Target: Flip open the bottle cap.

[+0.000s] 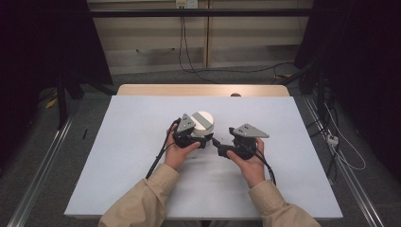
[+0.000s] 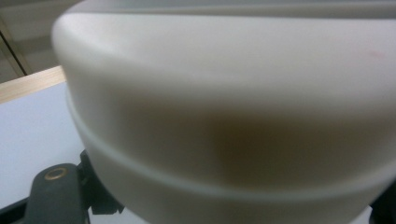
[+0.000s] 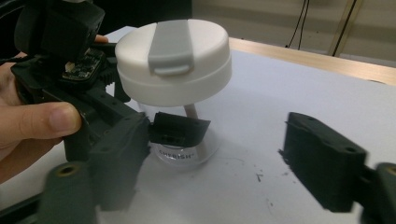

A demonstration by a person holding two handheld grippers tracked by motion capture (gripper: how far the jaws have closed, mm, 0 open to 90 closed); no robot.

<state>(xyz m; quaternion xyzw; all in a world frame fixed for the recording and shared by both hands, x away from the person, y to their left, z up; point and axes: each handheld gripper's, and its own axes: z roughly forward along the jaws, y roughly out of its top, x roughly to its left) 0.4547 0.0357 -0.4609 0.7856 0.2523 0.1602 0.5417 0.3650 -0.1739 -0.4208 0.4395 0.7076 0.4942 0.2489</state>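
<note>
Down at the near edge of the high view, two tan sleeves (image 1: 142, 201) come in over the table (image 1: 118, 165), each hand carrying a gripper. Right gripper (image 1: 218, 144) first: its fingers (image 3: 324, 161) stand wide apart in the right gripper view, nothing pressed between them, one on each side of the cup but short of it. Just beyond them, there's the clear cup (image 3: 184, 149), a see-through tumbler with a printed word low on its wall and a pale straw inside, standing on the white table cover near the middle of the table. Left gripper (image 1: 202, 141) is on it: its fingers are clamped on the clear wall just under the lid, one black pad showing against the front of the cup, and the person's thumb (image 3: 44, 120) wraps the tool's body at the left. On top sits the white lid (image 3: 173, 60) with a grey flip tab across it, tilted toward the camera. Farther back, the table's wooden edge (image 1: 203, 90) runs across, with cables (image 1: 189, 56) hanging down the wall behind.
</note>
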